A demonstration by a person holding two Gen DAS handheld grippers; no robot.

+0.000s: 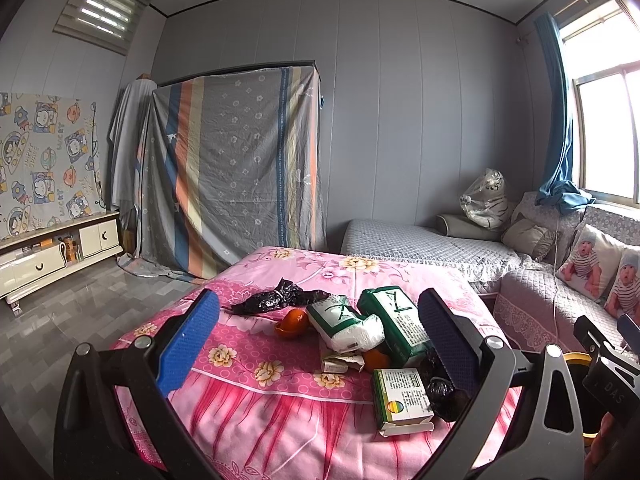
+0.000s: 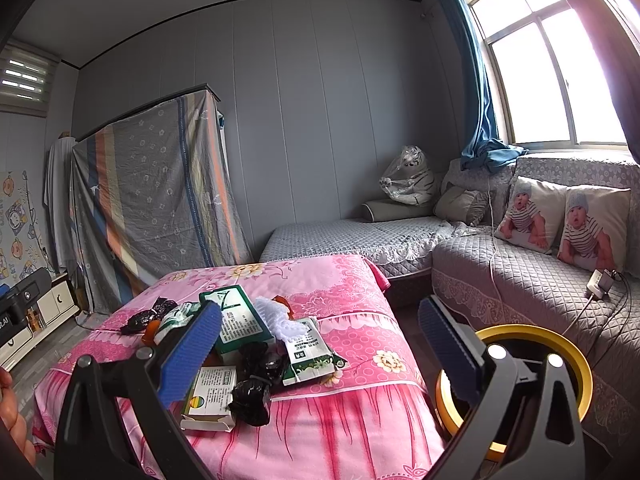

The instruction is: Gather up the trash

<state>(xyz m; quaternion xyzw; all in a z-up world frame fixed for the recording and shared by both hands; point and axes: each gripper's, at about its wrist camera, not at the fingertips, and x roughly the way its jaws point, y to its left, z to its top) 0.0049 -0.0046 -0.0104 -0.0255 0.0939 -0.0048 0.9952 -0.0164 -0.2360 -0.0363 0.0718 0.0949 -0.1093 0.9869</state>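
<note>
Both grippers, the left gripper (image 1: 318,334) and the right gripper (image 2: 320,350), are hanging wide open and empty above the pink floral cloth (image 1: 248,396). Trash is lying in a heap on it: a green-and-white box (image 1: 402,400), black plastic bags (image 2: 250,398), green tissue packs (image 1: 394,322) and orange peel (image 1: 294,322). Beside the table's right edge, a yellow-rimmed bin (image 2: 576,354) is standing under the right gripper.

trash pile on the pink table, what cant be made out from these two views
- Yellow-rimmed bin: right wrist view, inside hidden by the right gripper; left wrist view shows only a sliver.
- Orange peel: mostly behind the blue pad in the right wrist view.
- Box print: too small to read.
- Small carton: left wrist view, partly under the white pack.
</note>
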